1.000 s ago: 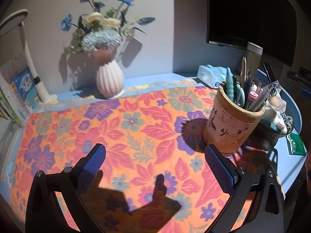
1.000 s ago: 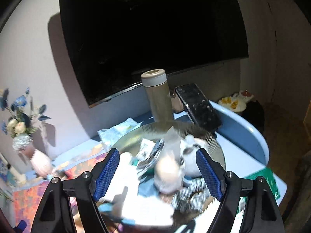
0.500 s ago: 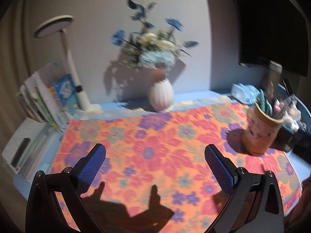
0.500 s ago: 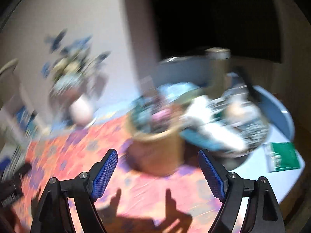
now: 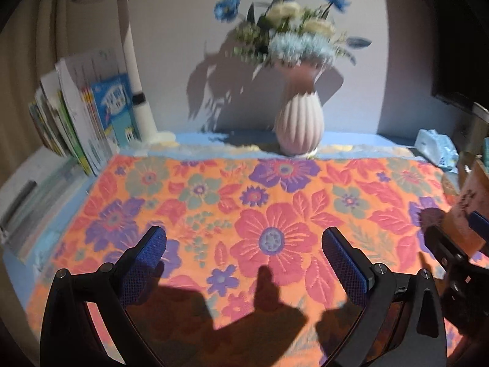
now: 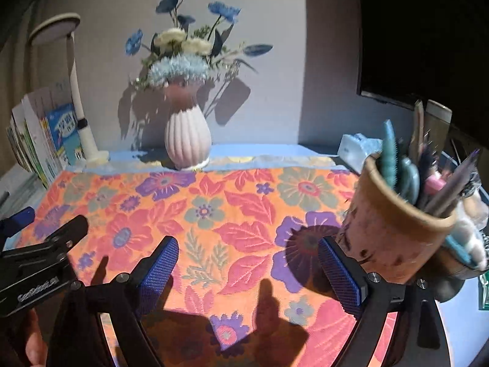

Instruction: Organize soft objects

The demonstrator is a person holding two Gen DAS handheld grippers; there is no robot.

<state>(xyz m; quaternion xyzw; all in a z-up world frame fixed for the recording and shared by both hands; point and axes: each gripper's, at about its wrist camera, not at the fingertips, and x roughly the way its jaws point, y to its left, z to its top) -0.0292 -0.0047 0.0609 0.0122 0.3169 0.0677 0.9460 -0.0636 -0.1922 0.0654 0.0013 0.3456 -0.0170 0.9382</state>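
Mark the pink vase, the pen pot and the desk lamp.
pink vase (image 6: 187, 140), right wrist view, ribbed belly.
pen pot (image 6: 388, 244), right wrist view, outer wall.
desk lamp (image 5: 133, 61), left wrist view, white stem.

A floral cloth (image 6: 232, 214) covers the tabletop (image 6: 269, 148), with a vase of flowers (image 6: 187, 140) at its far edge in the centre, a lamp (image 6: 76, 98) and upright books (image 6: 45, 143) at upper left, and a pen cup (image 6: 394, 232) at right before a tissue pack (image 6: 356, 150).
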